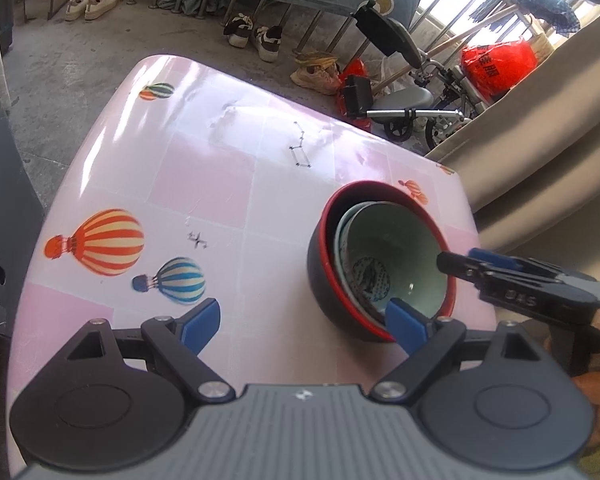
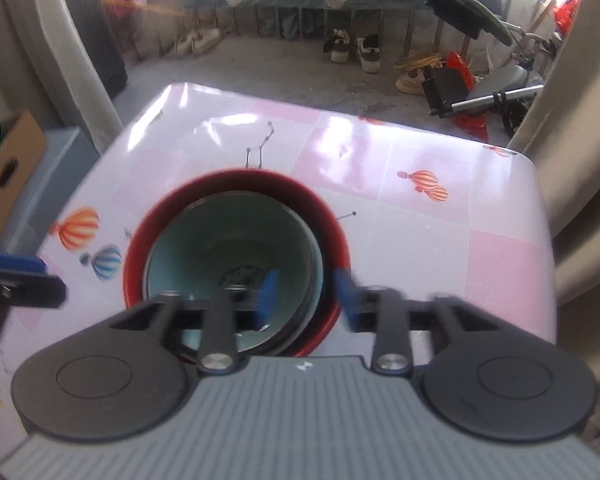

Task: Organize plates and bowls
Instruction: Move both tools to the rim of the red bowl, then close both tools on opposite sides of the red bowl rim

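A black bowl with a red inside [image 1: 319, 268] stands near the right edge of the pink balloon-print table [image 1: 204, 176]. A pale green bowl [image 1: 404, 248] with a dark print at its bottom sits nested in it, and another pale rim shows between them. My left gripper [image 1: 304, 326] is wide open, its right pad [image 1: 406, 328] at the stack's near rim, holding nothing. In the right wrist view my right gripper [image 2: 306, 298] straddles the near right rims of the green bowl [image 2: 228, 240] and the red bowl [image 2: 236, 180], one pad inside and one outside, jaws apart. The picture is blurred there.
The right gripper [image 1: 464, 260] reaches over the stack's right rim. The left gripper [image 2: 24, 276] shows at the left edge. A beige curtain [image 1: 540, 140] hangs by the table's right side. A cardboard box [image 2: 12, 168] stands left. Shoes [image 1: 256, 36] and a scooter [image 1: 412, 108] lie on the floor beyond.
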Motion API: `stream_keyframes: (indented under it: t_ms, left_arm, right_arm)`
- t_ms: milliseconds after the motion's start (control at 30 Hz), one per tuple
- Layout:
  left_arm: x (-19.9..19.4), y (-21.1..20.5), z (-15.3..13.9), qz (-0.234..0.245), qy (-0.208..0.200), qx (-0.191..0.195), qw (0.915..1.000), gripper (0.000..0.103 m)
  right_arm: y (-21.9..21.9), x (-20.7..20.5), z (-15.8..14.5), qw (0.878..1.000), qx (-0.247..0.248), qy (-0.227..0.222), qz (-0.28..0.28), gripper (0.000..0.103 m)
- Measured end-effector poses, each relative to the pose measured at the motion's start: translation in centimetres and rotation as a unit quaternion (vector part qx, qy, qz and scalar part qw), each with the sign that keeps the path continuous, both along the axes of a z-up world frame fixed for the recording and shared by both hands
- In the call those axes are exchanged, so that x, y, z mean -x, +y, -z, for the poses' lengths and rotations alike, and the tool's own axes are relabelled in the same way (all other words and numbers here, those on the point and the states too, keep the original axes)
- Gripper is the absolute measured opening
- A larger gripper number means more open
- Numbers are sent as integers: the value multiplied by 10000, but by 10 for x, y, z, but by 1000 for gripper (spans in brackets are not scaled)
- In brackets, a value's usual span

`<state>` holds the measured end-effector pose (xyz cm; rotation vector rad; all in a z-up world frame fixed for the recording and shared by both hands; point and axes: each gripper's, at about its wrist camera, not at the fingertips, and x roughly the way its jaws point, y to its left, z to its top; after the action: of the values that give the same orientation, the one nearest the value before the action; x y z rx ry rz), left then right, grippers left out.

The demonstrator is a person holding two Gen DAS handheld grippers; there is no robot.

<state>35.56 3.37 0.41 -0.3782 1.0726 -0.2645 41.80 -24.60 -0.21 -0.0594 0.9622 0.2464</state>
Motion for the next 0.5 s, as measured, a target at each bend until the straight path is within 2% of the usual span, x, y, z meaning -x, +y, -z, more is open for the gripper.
stream_keyframes:
  t_ms: [100, 200, 333, 433, 500]
  left_arm:
    - [-7, -12, 1, 65, -72, 44, 9999, 92]
    - [-16, -27, 4, 163, -131, -2, 9998, 93]
    - [-30, -38, 14, 30, -95, -10, 9999, 93]
    - [-40, -42, 24, 6, -11, -31, 10000, 92]
    - [-45, -45, 30, 35, 34, -64, 10000, 87]
  right_arm:
    - [-16, 0, -11, 9994, -227, -174, 204, 65]
    - [-36, -8, -9, 9954, -839, 24, 467, 77]
    - [-47, -21, 14, 9866, -1379, 568, 662, 78]
    - [-47, -28, 32, 9831, -1469, 787, 762, 78]
    - [-45, -30, 42, 9815, -1502, 883, 796, 78]
